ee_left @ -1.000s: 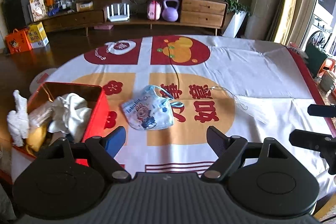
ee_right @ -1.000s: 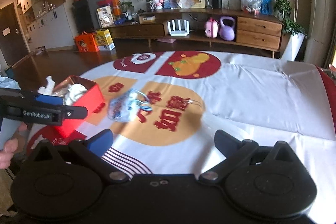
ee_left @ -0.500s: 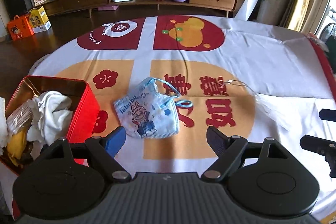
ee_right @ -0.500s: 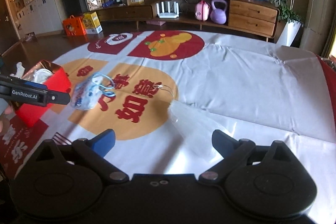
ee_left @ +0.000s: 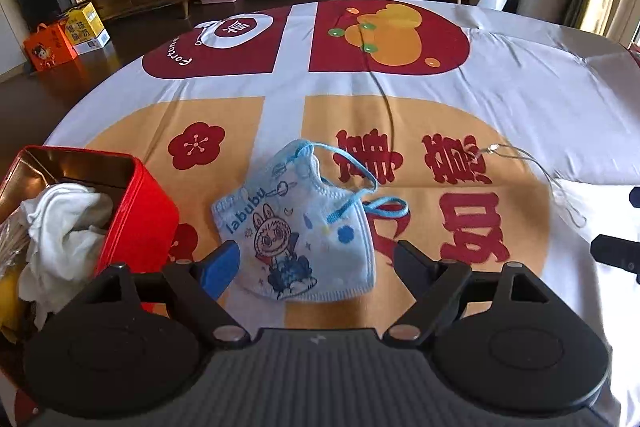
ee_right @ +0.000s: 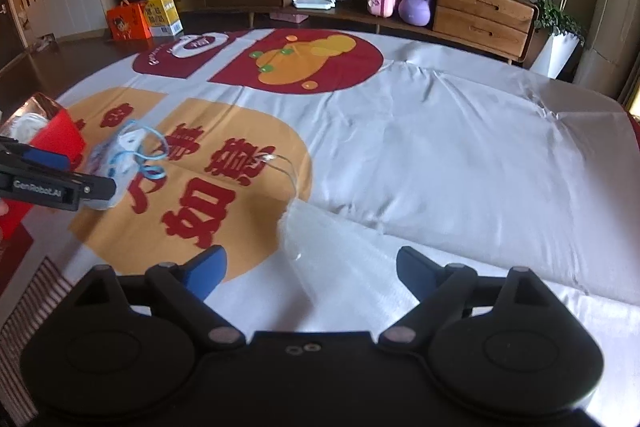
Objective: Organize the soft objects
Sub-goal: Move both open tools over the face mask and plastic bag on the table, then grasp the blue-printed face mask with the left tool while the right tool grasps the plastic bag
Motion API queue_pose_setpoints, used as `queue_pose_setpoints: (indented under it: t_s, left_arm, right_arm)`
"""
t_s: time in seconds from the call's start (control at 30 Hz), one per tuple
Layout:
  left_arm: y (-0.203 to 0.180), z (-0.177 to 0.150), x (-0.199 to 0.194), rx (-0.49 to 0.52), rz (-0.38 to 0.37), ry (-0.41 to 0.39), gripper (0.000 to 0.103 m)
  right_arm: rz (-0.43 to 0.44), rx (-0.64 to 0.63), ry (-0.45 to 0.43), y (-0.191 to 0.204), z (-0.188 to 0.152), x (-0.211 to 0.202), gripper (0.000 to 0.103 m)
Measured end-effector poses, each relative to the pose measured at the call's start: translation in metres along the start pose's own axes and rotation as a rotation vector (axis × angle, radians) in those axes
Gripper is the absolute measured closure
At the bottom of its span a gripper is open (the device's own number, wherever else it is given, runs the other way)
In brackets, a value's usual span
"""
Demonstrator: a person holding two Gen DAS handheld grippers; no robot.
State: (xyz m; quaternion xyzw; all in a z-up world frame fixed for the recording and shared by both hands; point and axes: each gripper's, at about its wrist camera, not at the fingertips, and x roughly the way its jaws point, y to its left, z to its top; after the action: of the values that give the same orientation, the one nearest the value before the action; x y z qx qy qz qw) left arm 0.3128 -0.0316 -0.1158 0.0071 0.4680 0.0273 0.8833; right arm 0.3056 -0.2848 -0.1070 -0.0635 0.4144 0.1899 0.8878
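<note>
A light blue child's face mask (ee_left: 298, 235) with a cartoon print and blue ear loops lies flat on the tablecloth. My left gripper (ee_left: 316, 263) hangs just above its near edge, open, fingers either side of it. A white mask (ee_right: 320, 251) with thin white loops (ee_left: 560, 195) lies further right. My right gripper (ee_right: 310, 269) hovers over the white mask with its jaws closing, pads clear of the fabric. The red tin box (ee_left: 136, 203) at the left holds white cloth (ee_left: 60, 223). In the right wrist view the left gripper's black finger (ee_right: 60, 183) covers part of the blue mask (ee_right: 128, 151).
The round table wears a white cloth (ee_right: 440, 155) with red and orange prints. Behind it runs a low wooden sideboard (ee_right: 480, 15) with a purple kettlebell (ee_right: 416, 7) and a pink case (ee_right: 382, 1). Orange and yellow boxes (ee_right: 144, 17) stand on the dark floor at left.
Both grippers have come forward and down toward the table. The blue mask now lies between the left fingers, the white mask under the right ones. The right jaws have narrowed slightly.
</note>
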Motion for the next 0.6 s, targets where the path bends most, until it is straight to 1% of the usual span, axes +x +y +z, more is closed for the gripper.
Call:
queue_pose_setpoints:
  t_s: [0.2, 0.33, 0.5, 0.6]
  left_arm:
    - [-0.008, 0.006, 0.016, 0.035, 0.028, -0.001, 0.019]
    - [-0.005, 0.008, 0.026, 0.021, 0.05, 0.006, 0.019]
    - [0.002, 0.008, 0.035, -0.005, 0.034, 0.016, 0.019]
    - [0.003, 0.009, 0.036, -0.012, 0.024, 0.012, 0.019]
  right_arm:
    - [-0.006, -0.001, 0.023, -0.002, 0.002, 0.019, 0.014]
    - [-0.015, -0.001, 0.033, -0.004, 0.004, 0.029, 0.016]
    - [-0.023, -0.001, 0.045, -0.004, 0.003, 0.038, 0.019]
    - [-0.026, -0.009, 0.049, -0.002, 0.001, 0.041, 0.019]
